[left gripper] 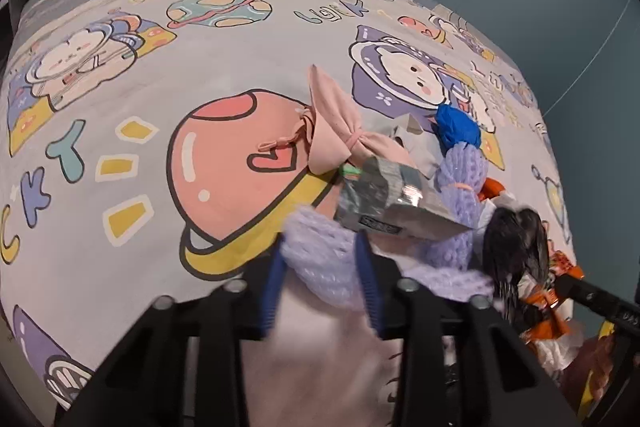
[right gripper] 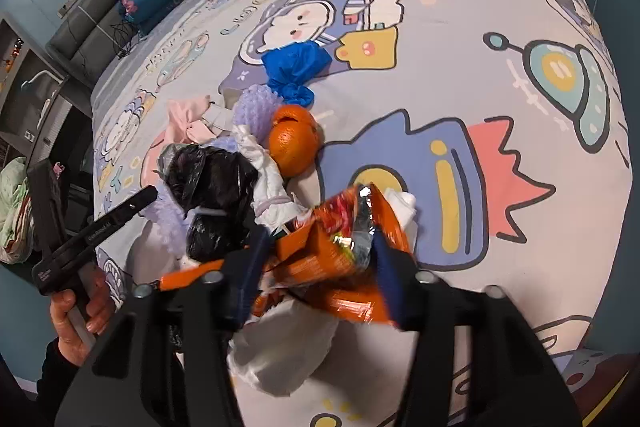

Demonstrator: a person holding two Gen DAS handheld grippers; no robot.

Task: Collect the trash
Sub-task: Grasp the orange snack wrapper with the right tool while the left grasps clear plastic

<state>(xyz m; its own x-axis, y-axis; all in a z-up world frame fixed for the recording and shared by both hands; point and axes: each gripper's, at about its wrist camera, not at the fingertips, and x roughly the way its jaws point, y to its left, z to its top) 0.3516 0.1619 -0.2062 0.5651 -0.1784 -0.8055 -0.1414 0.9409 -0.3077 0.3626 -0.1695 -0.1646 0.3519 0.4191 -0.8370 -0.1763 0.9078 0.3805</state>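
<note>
- Orange foil snack wrapper (right gripper: 340, 247) sits low centre in my right wrist view, pinched between the right gripper (right gripper: 320, 267) and its blue pads.
- Lavender knit cloth (left gripper: 320, 259) fills the lower middle of my left view; the left gripper (left gripper: 320, 287) is closed on it.
- Trash pile on the cartoon bedsheet (right gripper: 480, 87): black bag (right gripper: 216, 179), orange (right gripper: 294, 143), blue bag (right gripper: 298, 67), silver packet (left gripper: 384, 199), pink bow (left gripper: 340, 131).

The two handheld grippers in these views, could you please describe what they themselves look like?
Both are matte black plastic frames with silver bolt heads and ribbed blue pads lining the jaws: left gripper, right gripper. The right wrist view shows the left one from outside: a black pistol-style body with small white lettering, held by a bare hand emerging from a dark sleeve. No cables are visible.
</note>
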